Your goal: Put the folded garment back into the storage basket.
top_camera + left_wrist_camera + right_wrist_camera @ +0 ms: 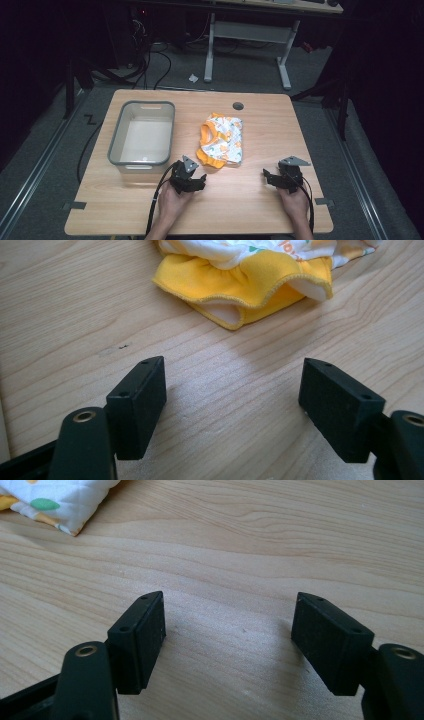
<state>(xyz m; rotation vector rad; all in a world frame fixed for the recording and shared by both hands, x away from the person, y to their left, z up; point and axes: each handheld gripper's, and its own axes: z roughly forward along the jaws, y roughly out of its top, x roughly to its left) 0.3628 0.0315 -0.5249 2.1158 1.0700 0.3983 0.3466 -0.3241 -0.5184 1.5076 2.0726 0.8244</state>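
Note:
A folded white garment with orange trim and a coloured print [222, 140] lies mid-table; its yellow ruffled edge [250, 282] shows close ahead in the left gripper view, and a quilted white corner [65, 502] shows at the top left of the right gripper view. My left gripper [192, 179] rests just below the garment's near edge, open, with bare wood between its jaws [232, 390]. My right gripper [272, 178] sits low at the right of the garment, also open over bare wood [227, 630].
A grey plastic bin [142, 135] stands empty on the left of the wooden table [260, 210]. A round cable hole [238, 106] lies near the far edge. Cables and a desk frame [247, 35] are on the floor beyond.

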